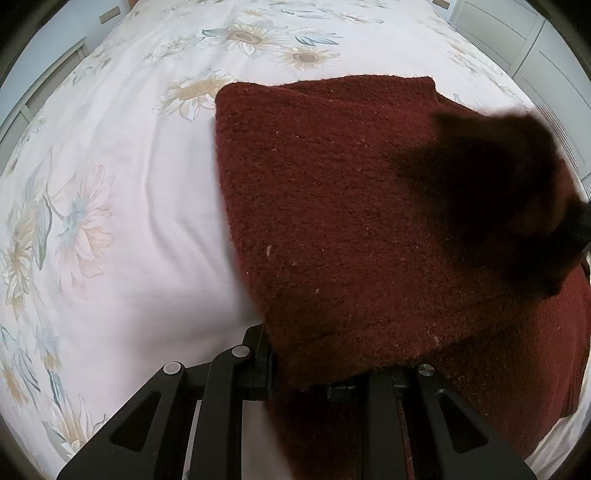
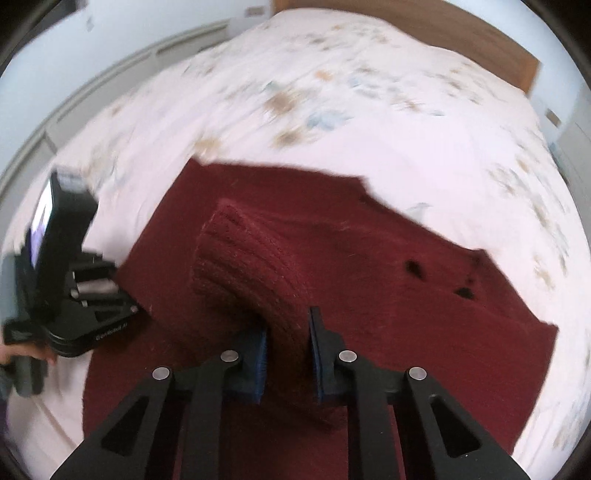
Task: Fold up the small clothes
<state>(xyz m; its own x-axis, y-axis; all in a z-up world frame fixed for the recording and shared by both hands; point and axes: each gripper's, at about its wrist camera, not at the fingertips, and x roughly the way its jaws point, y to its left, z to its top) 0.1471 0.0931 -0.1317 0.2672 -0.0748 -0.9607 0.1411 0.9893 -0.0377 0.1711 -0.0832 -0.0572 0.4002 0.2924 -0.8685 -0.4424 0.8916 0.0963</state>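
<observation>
A dark red knitted sweater (image 1: 332, 206) lies on a bed, and shows in the right wrist view (image 2: 424, 314) too. My left gripper (image 1: 306, 373) is shut on a fold of the sweater, which drapes over and hides its fingertips. My right gripper (image 2: 288, 350) is shut on the ribbed cuff of a sleeve (image 2: 243, 258) and holds it up above the sweater's body. The right gripper shows as a dark blur in the left wrist view (image 1: 517, 206). The left gripper's body shows at the left of the right wrist view (image 2: 74, 288).
The bed has a white sheet with a flower print (image 1: 110, 184). A wooden headboard (image 2: 461, 33) stands at the far end. White cabinets (image 1: 546, 66) and a wall border the bed.
</observation>
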